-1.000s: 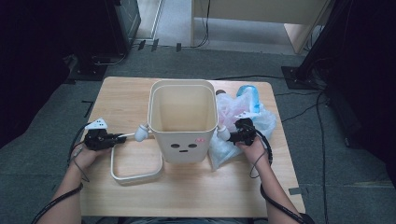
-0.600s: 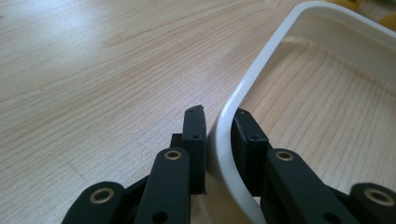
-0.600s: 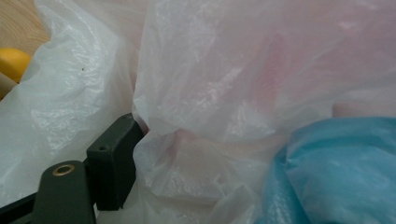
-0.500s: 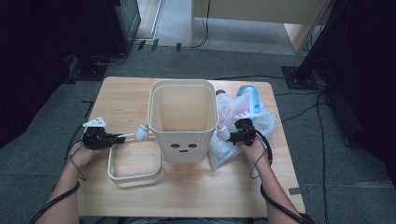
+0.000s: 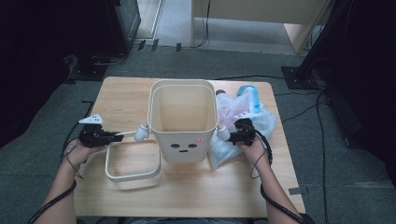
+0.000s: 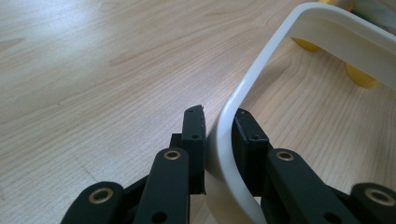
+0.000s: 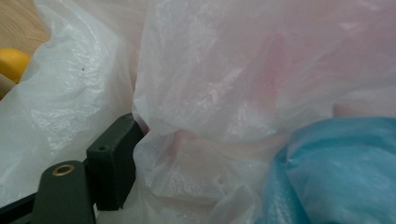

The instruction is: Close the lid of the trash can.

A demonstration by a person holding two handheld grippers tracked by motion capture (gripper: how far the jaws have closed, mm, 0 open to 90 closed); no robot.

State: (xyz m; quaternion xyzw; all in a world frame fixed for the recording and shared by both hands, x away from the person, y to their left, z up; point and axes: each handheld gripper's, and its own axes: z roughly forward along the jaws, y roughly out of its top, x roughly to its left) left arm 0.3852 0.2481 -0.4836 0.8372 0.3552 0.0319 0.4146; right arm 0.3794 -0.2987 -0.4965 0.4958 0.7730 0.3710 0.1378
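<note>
While the left gripper (image 6: pixel 217 135) is clamping its jaws on the cream ring (image 5: pixel 132 163) lying left of the bin (image 5: pixel 183 122), the right gripper (image 5: pixel 239 132), jaw gap hidden, is pressing into plastic bags (image 7: pixel 210 93) right of it; sliding the ring flat seems safest.

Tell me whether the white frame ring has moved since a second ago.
Yes. The white frame ring, clamped in the left gripper, slid left, away from the bin.
</note>
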